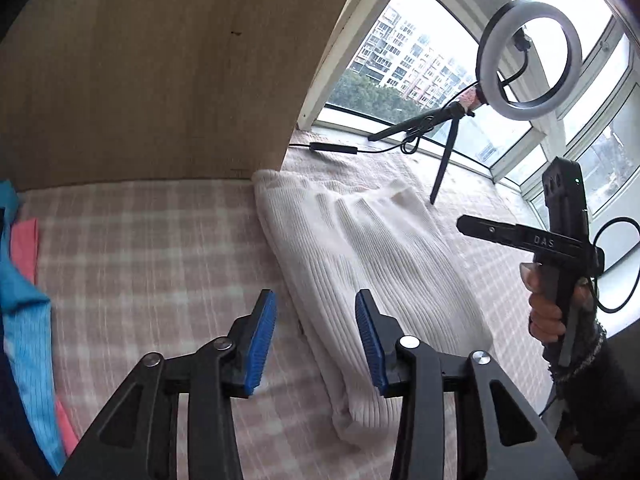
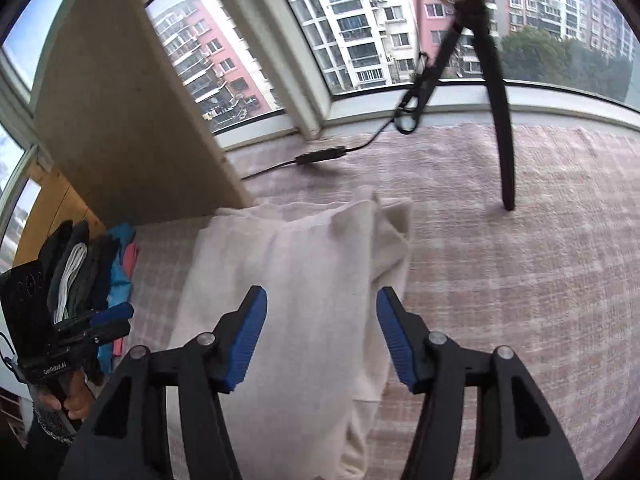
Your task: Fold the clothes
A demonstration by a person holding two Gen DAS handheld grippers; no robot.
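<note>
Hovering with parted pads and gripping nothing, the left claw (image 1: 316, 340) is straddling the near left edge of the white ribbed knit (image 1: 360, 264); the right claw (image 2: 322, 336) is likewise standing open and empty above the same garment's near end. The knit is lying folded lengthwise on the pink checked blanket (image 1: 152, 240), its far corners bunching up. Risks as I'm judging them: a pad is catching only the top layer, so the fold is peeling open; ribbed cloth is stretching and dragging askew. Further left, the blue and pink clothes pile (image 1: 24, 280) is sitting close enough to snag. Farthest, the ring light (image 1: 530, 60) tripod and cable are standing near the knit, tippable by a wide swing.
</note>
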